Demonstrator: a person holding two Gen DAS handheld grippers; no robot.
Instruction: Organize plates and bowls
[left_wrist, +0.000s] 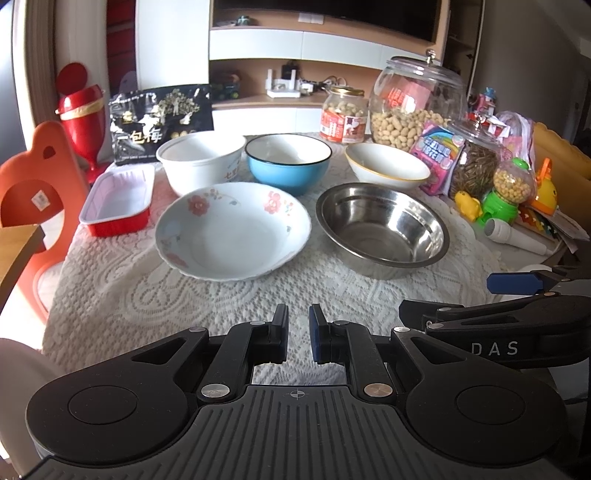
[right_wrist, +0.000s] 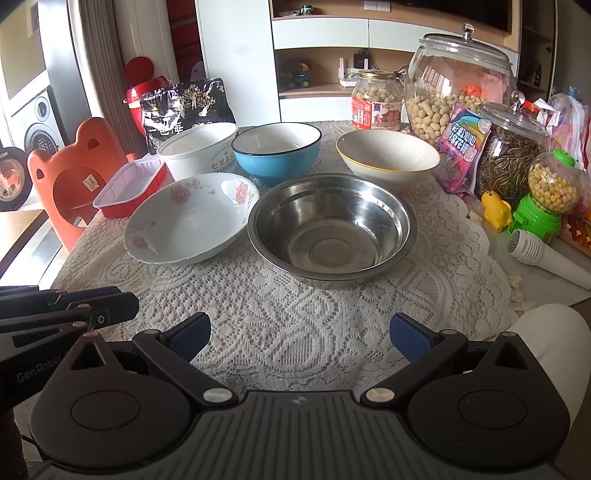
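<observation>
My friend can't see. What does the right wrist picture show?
Five empty bowls sit on a lace tablecloth: a steel bowl and a flowered bowl in front, a white tub, a blue bowl and a cream bowl behind. The right gripper is open and empty in front of them. Snack jars stand on the right.

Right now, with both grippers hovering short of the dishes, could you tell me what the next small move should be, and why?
Probably ease the right gripper forward toward the steel bowl. Its jaws stand wide open and empty, and that bowl sits nearest, straight ahead on the lace cloth, with nothing between.
</observation>
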